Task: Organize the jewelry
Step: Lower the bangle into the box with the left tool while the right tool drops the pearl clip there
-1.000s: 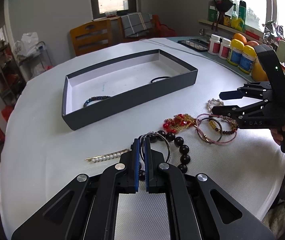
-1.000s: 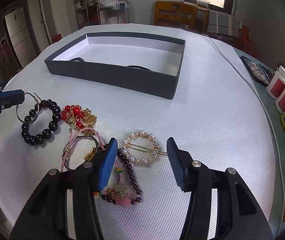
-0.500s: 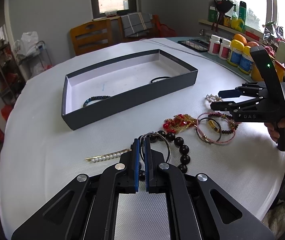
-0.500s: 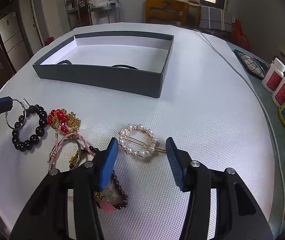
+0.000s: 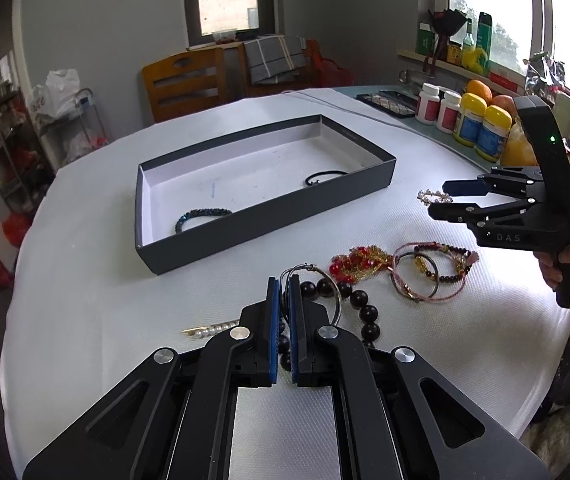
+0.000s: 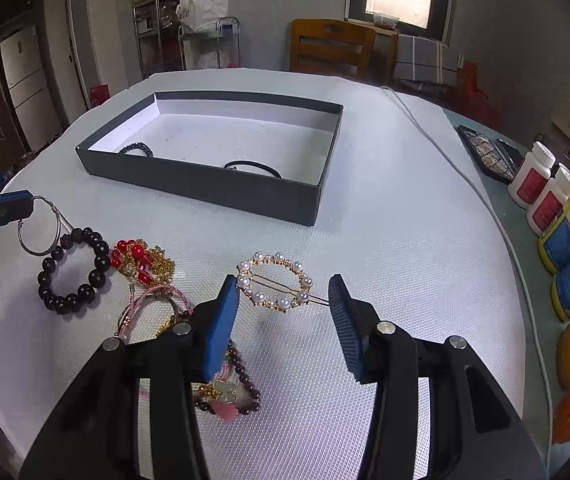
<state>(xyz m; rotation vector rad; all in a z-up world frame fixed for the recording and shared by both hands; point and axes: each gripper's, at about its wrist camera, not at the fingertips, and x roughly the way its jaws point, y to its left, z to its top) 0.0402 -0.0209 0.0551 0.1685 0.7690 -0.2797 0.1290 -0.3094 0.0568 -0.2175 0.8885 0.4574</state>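
Observation:
My left gripper (image 5: 283, 284) is shut on a silver hoop ring (image 5: 323, 280), which hangs from its tip in the right wrist view (image 6: 41, 226), just above a black bead bracelet (image 6: 73, 270). My right gripper (image 6: 285, 300) is open, its jaws on either side of a round pearl hair clip (image 6: 275, 286) on the white cloth. It also shows in the left wrist view (image 5: 443, 200) over the clip (image 5: 433, 197). The dark tray (image 5: 269, 216) holds a blue bead bracelet (image 5: 201, 216) and a black hair tie (image 5: 323, 176).
Red-and-gold jewelry (image 5: 359, 264), pink cord bracelets (image 5: 425, 276) and a pearl bar clip (image 5: 211, 328) lie on the cloth. Bottles (image 6: 565, 232) and fruit stand along the right edge. A white cable (image 6: 445, 152) runs past the tray. Chairs stand behind the table.
My right gripper has moved forward and towards the pearl hair clip, which now lies between its open jaws. My left gripper has lifted the hoop ring slightly and otherwise stayed put.

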